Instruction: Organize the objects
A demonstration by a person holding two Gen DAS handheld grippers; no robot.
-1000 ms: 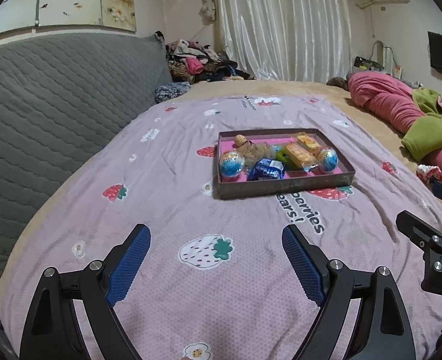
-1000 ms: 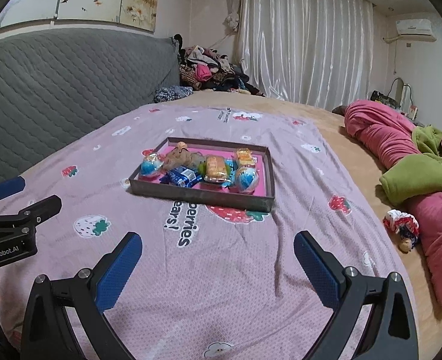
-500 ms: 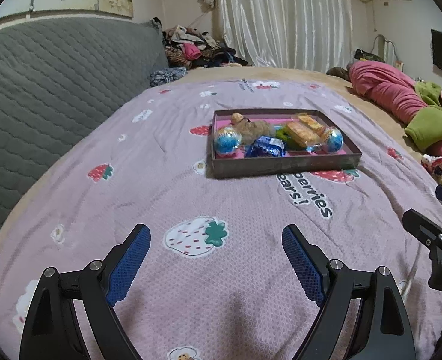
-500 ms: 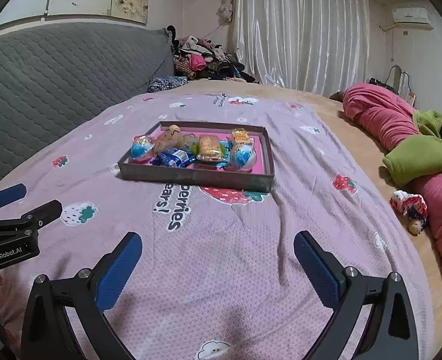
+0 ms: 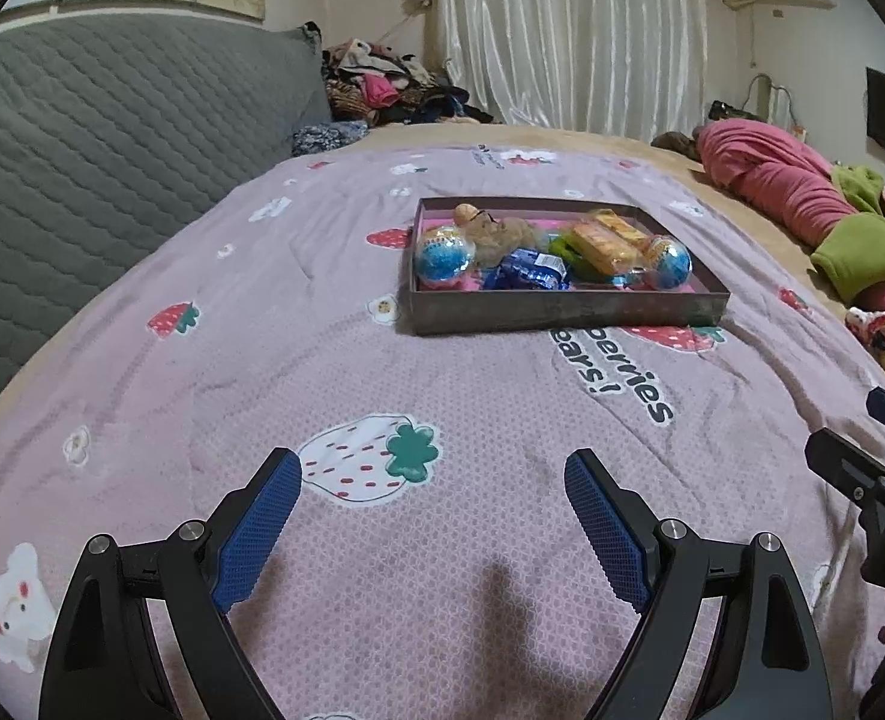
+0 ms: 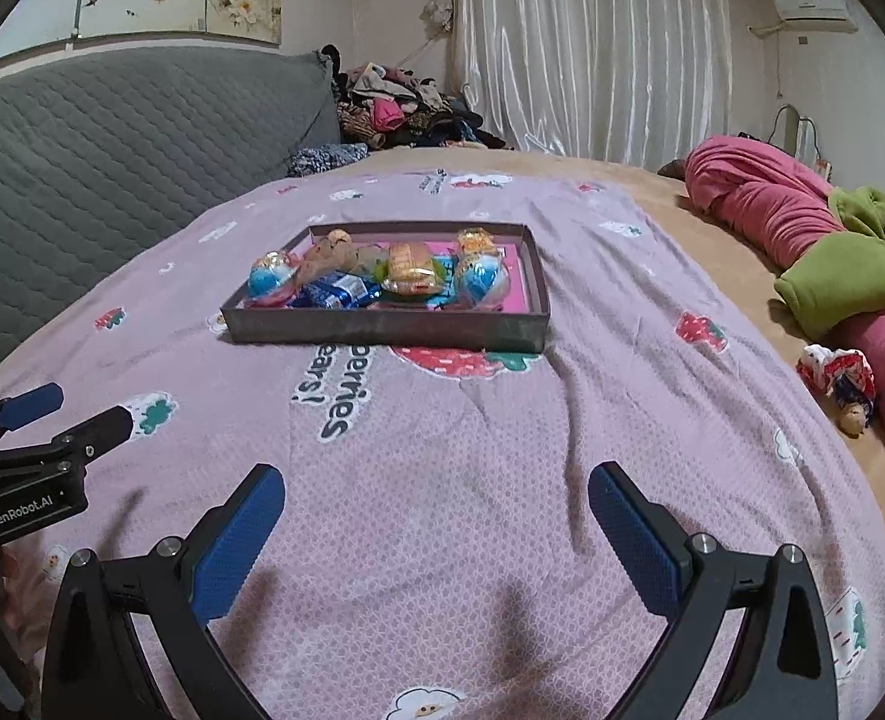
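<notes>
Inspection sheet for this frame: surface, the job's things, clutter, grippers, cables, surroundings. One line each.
Surface: pink strawberry-print blanket spread over a bed.
Job's things: shallow box on the blanket, holding two blue foil eggs, a blue wrapper, yellow snack packs and a brown plush toy.
Clutter: small doll lying off the blanket by the pink and green bedding.
Grippers: left gripper open, empty; right gripper open, empty; both above the blanket, short of the box.
Cables: nothing seen on the bed.
Surroundings: grey quilted headboard, clothes pile, white curtains, air conditioner.
</notes>
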